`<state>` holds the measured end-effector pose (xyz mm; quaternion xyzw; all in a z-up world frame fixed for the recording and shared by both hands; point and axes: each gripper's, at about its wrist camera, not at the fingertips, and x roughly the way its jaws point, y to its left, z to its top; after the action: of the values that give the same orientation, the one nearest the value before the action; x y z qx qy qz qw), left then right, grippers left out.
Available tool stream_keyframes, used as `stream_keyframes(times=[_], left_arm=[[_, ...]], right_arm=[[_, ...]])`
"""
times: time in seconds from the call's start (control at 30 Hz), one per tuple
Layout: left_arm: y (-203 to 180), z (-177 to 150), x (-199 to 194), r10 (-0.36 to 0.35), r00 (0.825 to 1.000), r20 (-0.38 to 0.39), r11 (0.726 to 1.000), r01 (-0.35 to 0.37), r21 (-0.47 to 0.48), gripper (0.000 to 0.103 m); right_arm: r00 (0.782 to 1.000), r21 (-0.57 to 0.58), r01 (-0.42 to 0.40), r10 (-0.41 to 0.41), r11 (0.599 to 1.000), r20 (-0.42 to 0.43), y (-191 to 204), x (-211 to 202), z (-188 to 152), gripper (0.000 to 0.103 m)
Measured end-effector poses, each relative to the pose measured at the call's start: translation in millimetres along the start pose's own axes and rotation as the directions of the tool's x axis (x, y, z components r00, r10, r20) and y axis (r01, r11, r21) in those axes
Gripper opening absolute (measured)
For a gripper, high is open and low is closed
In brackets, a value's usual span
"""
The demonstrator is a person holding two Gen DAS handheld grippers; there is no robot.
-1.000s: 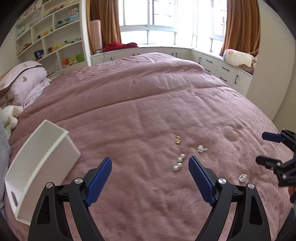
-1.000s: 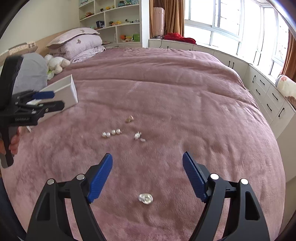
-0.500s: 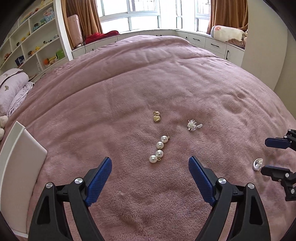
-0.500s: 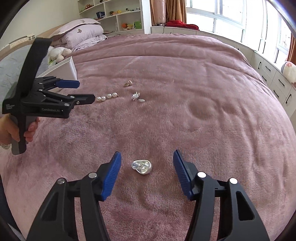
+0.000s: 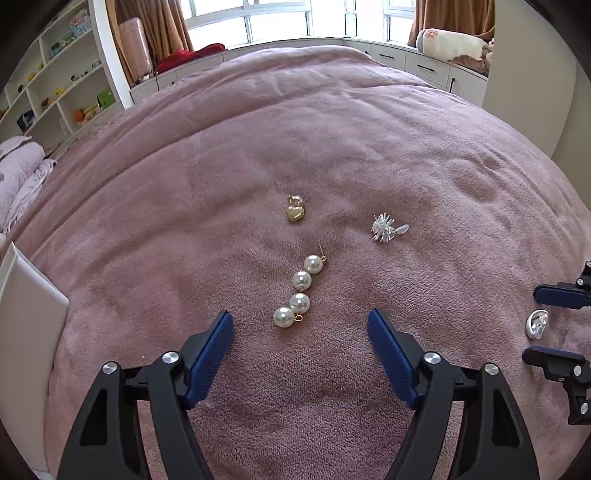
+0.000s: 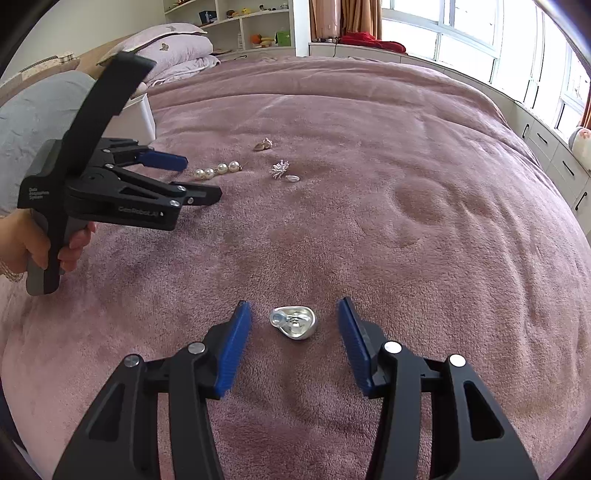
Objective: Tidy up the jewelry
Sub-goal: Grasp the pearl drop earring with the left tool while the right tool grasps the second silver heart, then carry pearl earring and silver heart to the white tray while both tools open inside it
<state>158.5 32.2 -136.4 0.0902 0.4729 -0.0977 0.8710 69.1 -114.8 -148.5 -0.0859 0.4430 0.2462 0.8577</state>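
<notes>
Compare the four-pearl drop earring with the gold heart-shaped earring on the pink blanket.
The four-pearl drop earring is a long chain of white round beads; the gold heart-shaped earring is one compact yellow-metal piece. The pearl earring lies nearer the left gripper, the heart farther off. Both rest loose on the pink blanket, ungripped.

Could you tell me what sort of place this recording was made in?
Most likely a home bedroom: a large bed under a mauve plush blanket, folded pillows at its head, white wall shelves with small toys, and curtained windows.

Bright daylight from windows; sharp centre, perhaps softer, fisheye-bent edges.
</notes>
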Motion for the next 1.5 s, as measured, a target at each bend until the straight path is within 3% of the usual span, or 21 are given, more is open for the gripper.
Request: stream_keyframes(times=[0.2, 0.37, 0.5, 0.7, 0.93, 1.17, 1.5], left_arm=[[0, -5, 5, -0.032, 0.999, -0.025, 0.999, 0.032, -0.015, 0.06], [4, -1, 3, -0.074, 0.997, -0.038, 0.997, 0.073, -0.033, 0.022], [7, 1, 3, -0.091, 0.995, -0.046, 0.995, 0.089, -0.034, 0.021], [13, -2, -3, -0.112, 0.993, -0.046, 0.992, 0.109, -0.06, 0.02], [22, 1, -28, -0.1, 0.995, -0.025, 0.995, 0.099, -0.025, 0.021], [53, 5, -66, -0.063, 0.998, 0.022, 0.997, 0.064, -0.038, 0.02], [124, -13, -133, 0.02, 0.995, 0.098, 0.994, -0.01, -0.107, 0.021]], right_arm=[[1.0, 0.008, -0.004, 0.004, 1.0, -0.011, -2, 4, -2, 0.047], [1.0, 0.01, -0.012, 0.012, 1.0, -0.017, -2, 7, -3, 0.034], [1.0, 0.013, -0.021, 0.022, 1.0, -0.023, -1, 8, -3, 0.026], [0.998, 0.044, -0.055, 0.056, 0.998, -0.021, -5, 5, -4, 0.026], [0.997, 0.057, -0.07, 0.071, 0.996, -0.015, -5, -3, -1, 0.026], [0.996, 0.032, -0.084, 0.084, 0.996, -0.009, 8, -8, 12, 0.026], [0.992, -0.061, -0.124, 0.126, 0.99, 0.027, 61, -15, 62, 0.026]])
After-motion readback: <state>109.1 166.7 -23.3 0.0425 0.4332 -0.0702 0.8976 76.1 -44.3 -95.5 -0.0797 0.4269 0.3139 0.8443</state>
